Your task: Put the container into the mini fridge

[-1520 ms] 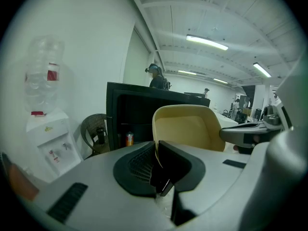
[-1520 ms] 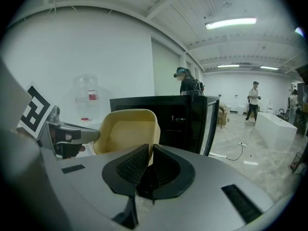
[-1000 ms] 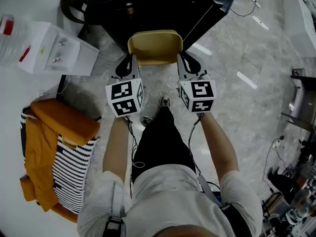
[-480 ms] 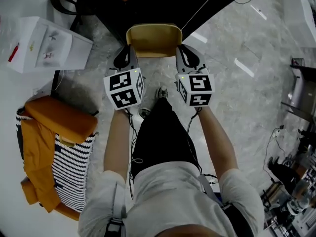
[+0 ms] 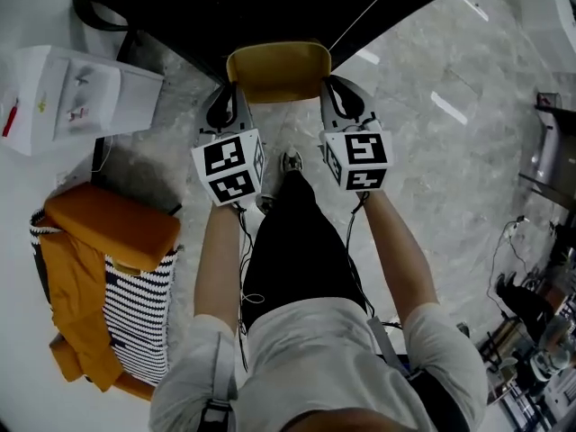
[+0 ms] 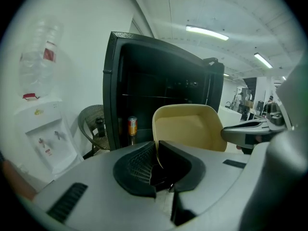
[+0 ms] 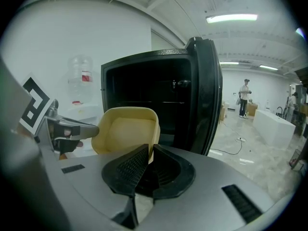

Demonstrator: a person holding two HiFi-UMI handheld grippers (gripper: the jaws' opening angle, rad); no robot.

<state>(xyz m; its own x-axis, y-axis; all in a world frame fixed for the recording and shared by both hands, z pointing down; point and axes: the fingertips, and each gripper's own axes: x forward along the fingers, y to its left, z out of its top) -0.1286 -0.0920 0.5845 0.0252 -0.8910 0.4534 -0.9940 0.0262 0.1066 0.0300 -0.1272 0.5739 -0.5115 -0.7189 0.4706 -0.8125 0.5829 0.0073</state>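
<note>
With the left tongs [image 5: 229, 99] clamped narrow on the 9 o'clock rim of the yellow container [image 5: 277, 72] and the right tongs [image 5: 335, 97] on its 3 o'clock rim, the person does best to hold it level and ease it into the open mini fridge [image 5: 270, 7] at 12 o'clock.

light: bright, even, from ceiling tubes [image 6: 207, 32] | dark: fridge [image 6: 159, 88] interior nearly black | glare: tube reflections streak the floor [image 5: 432, 178] | edges: strong fisheye bend, black corners in both gripper views | focus: near foreground soft
</note>
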